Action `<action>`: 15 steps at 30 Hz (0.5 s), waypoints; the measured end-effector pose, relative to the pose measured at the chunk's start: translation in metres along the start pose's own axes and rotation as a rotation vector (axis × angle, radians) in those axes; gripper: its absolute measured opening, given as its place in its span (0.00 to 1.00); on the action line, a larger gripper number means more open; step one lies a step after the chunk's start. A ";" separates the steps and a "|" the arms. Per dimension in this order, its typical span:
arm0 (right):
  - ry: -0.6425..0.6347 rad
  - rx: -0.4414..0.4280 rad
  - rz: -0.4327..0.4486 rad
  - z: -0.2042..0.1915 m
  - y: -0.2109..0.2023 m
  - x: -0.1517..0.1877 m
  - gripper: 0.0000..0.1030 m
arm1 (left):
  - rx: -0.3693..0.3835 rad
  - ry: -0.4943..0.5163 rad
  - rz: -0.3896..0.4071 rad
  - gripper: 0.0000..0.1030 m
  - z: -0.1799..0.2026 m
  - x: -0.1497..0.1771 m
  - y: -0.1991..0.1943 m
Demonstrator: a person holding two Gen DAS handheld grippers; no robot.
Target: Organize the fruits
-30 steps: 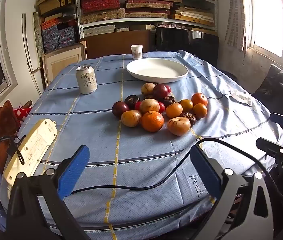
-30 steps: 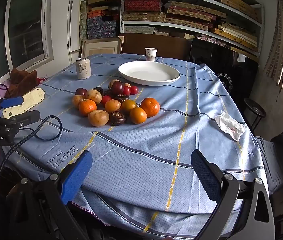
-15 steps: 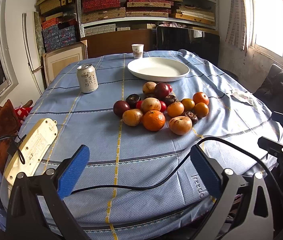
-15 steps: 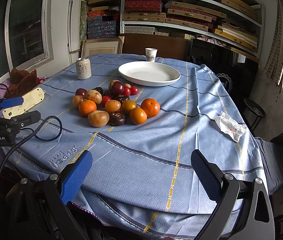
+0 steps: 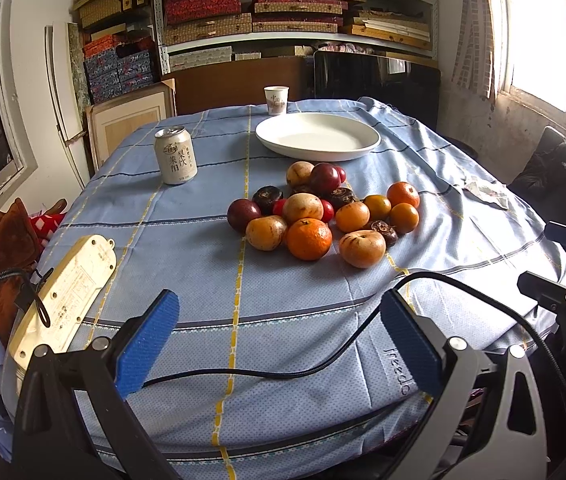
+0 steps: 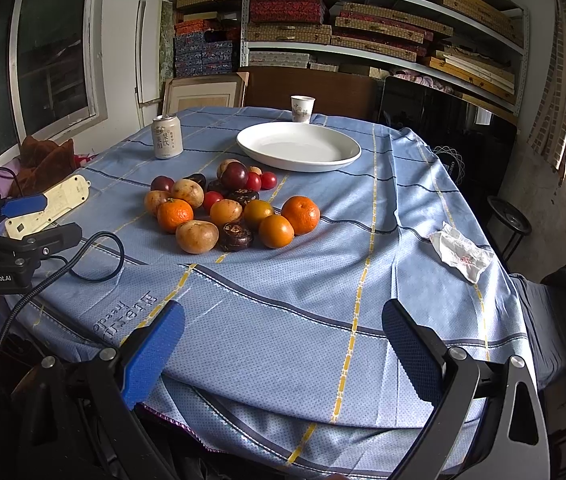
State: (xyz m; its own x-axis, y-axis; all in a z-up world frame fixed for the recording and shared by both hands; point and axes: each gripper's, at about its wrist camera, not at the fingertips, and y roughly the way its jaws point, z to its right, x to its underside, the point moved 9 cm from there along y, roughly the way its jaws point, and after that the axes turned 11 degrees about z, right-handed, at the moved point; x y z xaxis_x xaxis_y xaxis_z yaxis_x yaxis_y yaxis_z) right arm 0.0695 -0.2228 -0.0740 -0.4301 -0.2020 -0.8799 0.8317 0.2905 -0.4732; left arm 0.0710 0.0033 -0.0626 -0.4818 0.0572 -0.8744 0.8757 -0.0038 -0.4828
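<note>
Tools (image 5: 279, 338) (image 6: 283, 346) spread; cable (image 5: 323, 360) crosses before fruit (image 5: 323, 216).

Place read as a home storeroom doubling as a dining corner. Metal shelves (image 6: 383, 20) along the back wall held stacked patterned boxes (image 6: 289, 8). A table under a blue cloth (image 5: 283, 300) carried a plate (image 5: 317, 136), can (image 5: 175, 155), paper cup (image 5: 276, 100) and power strip (image 5: 67, 292). Windows (image 6: 55, 52) stood on both sides.
</note>
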 end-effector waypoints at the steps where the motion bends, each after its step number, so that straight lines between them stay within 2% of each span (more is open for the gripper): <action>1: 0.000 0.000 0.000 0.000 0.000 0.000 0.97 | -0.001 0.000 0.000 0.96 0.000 0.000 0.000; 15: 0.000 0.002 -0.001 0.000 0.000 0.000 0.97 | 0.000 0.001 -0.003 0.96 -0.002 0.001 0.001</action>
State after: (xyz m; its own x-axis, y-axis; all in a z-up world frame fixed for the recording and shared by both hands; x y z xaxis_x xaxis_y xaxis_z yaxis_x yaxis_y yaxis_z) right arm 0.0694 -0.2229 -0.0740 -0.4305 -0.2027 -0.8795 0.8320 0.2888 -0.4738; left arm 0.0715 0.0049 -0.0644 -0.4846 0.0581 -0.8728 0.8742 -0.0033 -0.4856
